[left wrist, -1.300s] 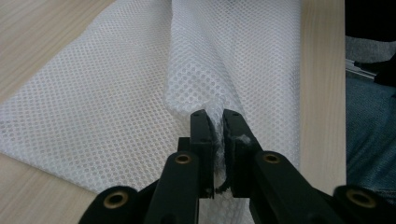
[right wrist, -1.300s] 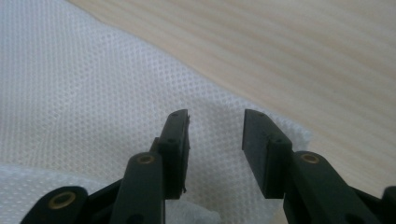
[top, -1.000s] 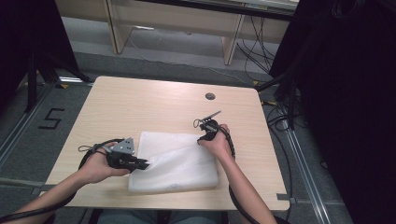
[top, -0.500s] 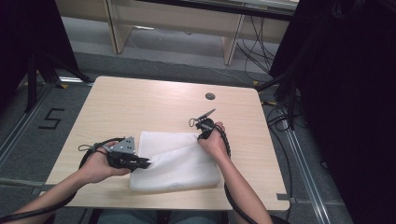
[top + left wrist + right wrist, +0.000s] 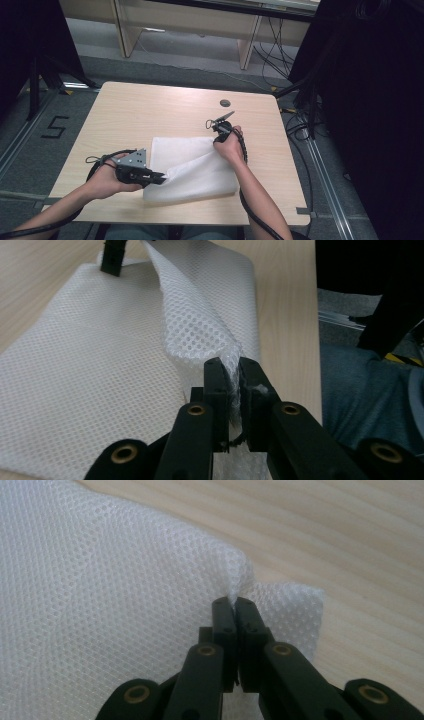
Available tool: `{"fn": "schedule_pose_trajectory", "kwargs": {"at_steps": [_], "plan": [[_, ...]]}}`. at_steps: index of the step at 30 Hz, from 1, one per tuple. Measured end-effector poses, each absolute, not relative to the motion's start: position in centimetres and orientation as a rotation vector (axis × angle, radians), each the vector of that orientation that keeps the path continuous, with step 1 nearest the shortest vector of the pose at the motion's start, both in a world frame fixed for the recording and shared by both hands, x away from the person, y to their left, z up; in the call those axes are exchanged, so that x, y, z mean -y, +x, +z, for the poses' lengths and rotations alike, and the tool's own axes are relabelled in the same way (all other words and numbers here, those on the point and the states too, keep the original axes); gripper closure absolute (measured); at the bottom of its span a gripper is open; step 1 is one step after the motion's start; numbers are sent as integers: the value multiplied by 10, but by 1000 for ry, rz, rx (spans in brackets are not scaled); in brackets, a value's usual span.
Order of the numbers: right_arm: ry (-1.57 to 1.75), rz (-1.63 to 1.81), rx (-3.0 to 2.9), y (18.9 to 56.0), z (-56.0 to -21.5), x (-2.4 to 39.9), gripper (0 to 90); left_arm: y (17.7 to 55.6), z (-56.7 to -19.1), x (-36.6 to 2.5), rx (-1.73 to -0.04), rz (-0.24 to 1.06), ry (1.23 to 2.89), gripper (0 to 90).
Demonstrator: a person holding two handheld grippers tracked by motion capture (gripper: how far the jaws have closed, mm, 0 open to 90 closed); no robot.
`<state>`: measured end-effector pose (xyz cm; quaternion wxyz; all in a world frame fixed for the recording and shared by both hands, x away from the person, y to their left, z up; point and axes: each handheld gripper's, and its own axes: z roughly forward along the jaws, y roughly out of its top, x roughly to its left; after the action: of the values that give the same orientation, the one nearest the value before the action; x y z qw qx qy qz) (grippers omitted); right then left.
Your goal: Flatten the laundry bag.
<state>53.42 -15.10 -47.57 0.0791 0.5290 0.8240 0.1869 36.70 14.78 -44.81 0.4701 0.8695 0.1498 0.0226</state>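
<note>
A white mesh cloth [image 5: 192, 170] lies on the wooden table [image 5: 150, 110], its upper layer lifted into a ridge running between the two grippers. My left gripper [image 5: 160, 178] is shut on the cloth's near-left corner; in the left gripper view the mesh [image 5: 200, 330] is pinched between the jaws of that gripper [image 5: 233, 375]. My right gripper [image 5: 218, 140] is at the cloth's far-right corner, under the person's hand. In the right gripper view that gripper [image 5: 234, 602] is shut on a fold of mesh cloth [image 5: 100, 595].
A dark round grommet [image 5: 225, 103] sits in the table near its far edge. Black cables [image 5: 100, 160] trail from both grippers. Dark equipment and cables stand on the floor at the right [image 5: 310, 100]. A taped "5" [image 5: 55, 127] marks the floor at the left.
The right gripper has moved toward the far side with the cloth corner. The upper layer has lifted and stretched between the grippers. The left gripper has stayed nearly still.
</note>
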Motion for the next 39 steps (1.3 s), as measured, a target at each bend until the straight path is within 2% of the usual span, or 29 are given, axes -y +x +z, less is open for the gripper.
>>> {"fn": "schedule_pose_trajectory", "kwargs": {"at_steps": [10, 21, 32, 39], "plan": [[1622, 650, -2360, 540, -453, 161, 898, 357, -439, -135, -268, 27, 2135, 835], [1595, 777, -2262, 546, -430, 178, 897, 352, -451, -114, -224, -33, 2194, 837], [1615, 738, -2309, 547, -440, 173, 884, 349, -467, -113, -240, -53, 2246, 837], [1541, 783, -2301, 550, -434, 174, 889, 349, -475, -110, -239, -57, 2278, 837]]}}
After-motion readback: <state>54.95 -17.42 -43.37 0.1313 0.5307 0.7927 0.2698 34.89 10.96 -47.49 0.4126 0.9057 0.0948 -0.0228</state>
